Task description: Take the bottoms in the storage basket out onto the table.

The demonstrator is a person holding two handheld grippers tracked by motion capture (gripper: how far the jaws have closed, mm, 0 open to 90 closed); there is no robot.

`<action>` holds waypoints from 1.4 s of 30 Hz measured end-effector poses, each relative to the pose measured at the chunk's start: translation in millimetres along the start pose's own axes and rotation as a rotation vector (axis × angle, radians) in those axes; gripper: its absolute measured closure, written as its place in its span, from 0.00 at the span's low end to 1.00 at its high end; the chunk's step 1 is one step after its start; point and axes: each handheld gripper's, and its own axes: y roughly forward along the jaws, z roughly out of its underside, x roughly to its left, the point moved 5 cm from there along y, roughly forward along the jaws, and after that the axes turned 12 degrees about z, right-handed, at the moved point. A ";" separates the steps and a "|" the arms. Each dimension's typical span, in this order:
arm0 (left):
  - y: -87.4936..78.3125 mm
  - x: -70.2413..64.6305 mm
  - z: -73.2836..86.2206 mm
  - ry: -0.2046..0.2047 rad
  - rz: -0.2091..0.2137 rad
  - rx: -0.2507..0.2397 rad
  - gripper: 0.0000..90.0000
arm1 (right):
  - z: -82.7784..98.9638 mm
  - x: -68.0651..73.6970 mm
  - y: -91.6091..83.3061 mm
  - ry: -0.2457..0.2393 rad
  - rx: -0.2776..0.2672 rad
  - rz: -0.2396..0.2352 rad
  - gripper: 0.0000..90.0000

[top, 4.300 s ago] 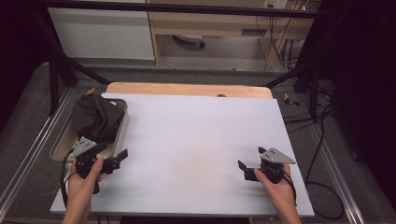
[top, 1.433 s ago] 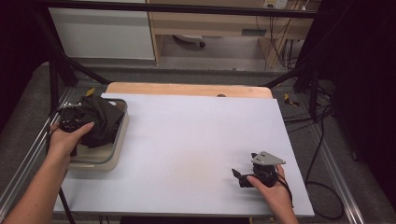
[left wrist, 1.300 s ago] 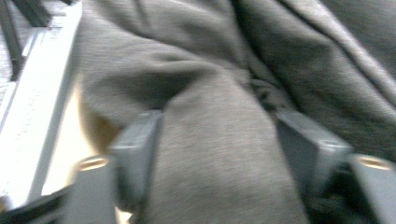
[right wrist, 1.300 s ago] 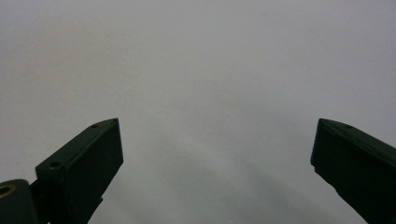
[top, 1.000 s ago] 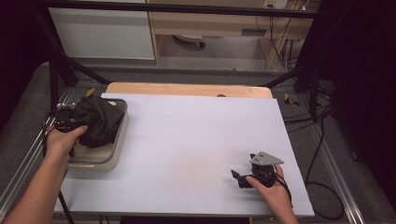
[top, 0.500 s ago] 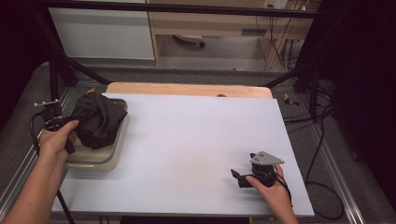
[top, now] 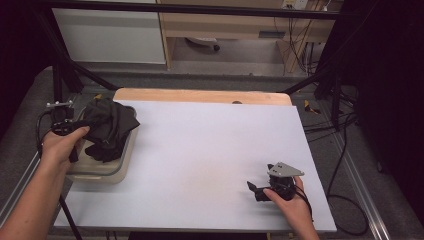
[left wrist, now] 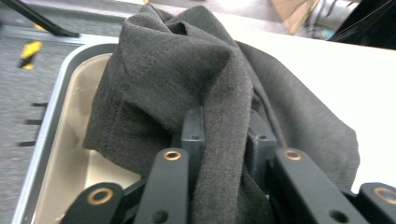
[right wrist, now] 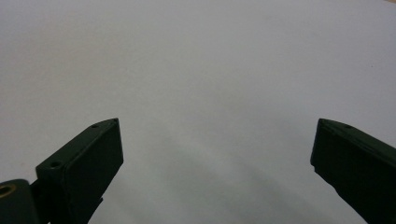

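At left of high view: left gripper (top: 82, 131) fingers just closed, pinching dark grey crumpled cloth (top: 109, 128) in cream plastic tub (top: 102, 171). Step: lifting cloth out. Next: carry onto white table (top: 200, 150). Right gripper (top: 256, 190) fingers wide open, holding nothing, lower right.

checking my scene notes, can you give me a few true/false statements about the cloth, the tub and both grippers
1. The left gripper is clamped on the dark grey cloth. True.
2. The cloth lies flat in the middle of the white table. False: it is bunched over the beige tub at the table's left edge.
3. The right gripper holds a corner of the cloth. False: its jaws are open over bare table.
4. The tub sits on the table. True.
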 end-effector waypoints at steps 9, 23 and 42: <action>12.9 -3.0 9.2 0.001 -0.016 -0.030 0.22 | 0.4 1.5 0.7 -0.001 0.009 -0.012 0.03; 41.8 15.9 34.8 -0.060 -0.136 0.076 0.18 | 1.8 4.8 2.5 -0.008 0.021 -0.035 0.03; 33.2 25.9 35.1 -0.200 0.011 0.014 0.78 | 2.6 6.0 3.3 -0.017 0.029 -0.043 0.03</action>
